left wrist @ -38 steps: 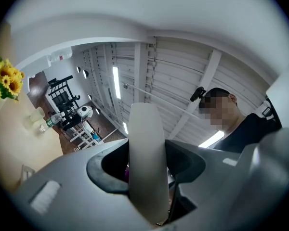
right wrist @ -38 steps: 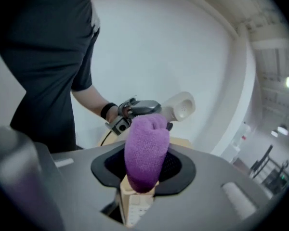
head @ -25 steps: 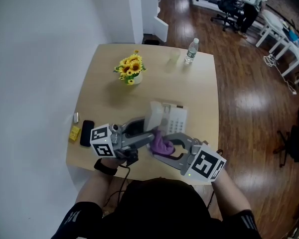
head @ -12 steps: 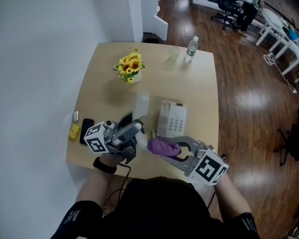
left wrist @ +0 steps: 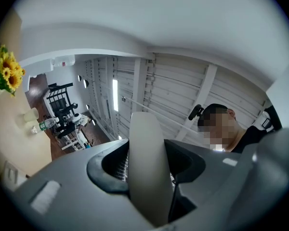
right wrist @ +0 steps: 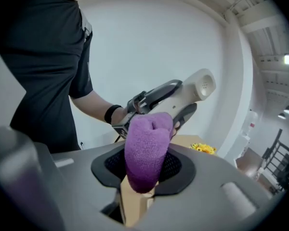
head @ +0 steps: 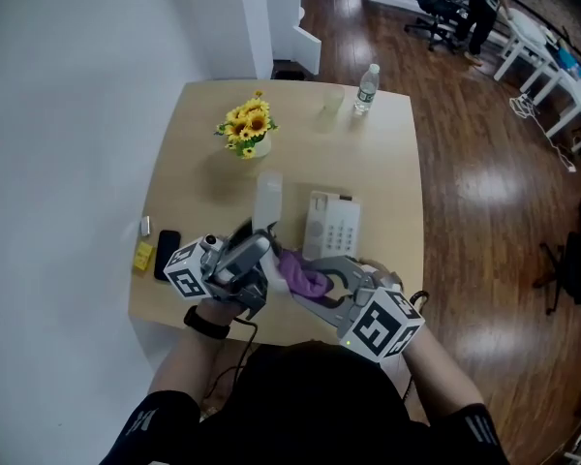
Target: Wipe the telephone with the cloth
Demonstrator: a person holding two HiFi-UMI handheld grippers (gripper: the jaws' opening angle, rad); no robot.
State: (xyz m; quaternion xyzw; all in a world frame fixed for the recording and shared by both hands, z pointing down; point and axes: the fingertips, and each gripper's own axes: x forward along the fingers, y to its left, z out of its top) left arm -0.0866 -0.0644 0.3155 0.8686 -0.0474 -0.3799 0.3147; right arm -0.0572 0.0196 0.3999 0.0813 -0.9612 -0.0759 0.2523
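Note:
The white telephone base lies on the wooden table. Its handset is off the base and stands nearly upright, with my left gripper shut on its lower part. In the left gripper view the handset fills the gap between the jaws of that gripper. My right gripper is shut on a purple cloth, just right of the handset's lower end. The right gripper view shows the cloth bulging out of its jaws and close under the handset.
A vase of sunflowers stands at the table's back left. A water bottle and a clear glass are at the far edge. A black phone and a yellow object lie at the left edge.
My left gripper has carried the handset leftwards away from the base and tipped it more upright. The right gripper has brought the purple cloth left and up, close to the handset.

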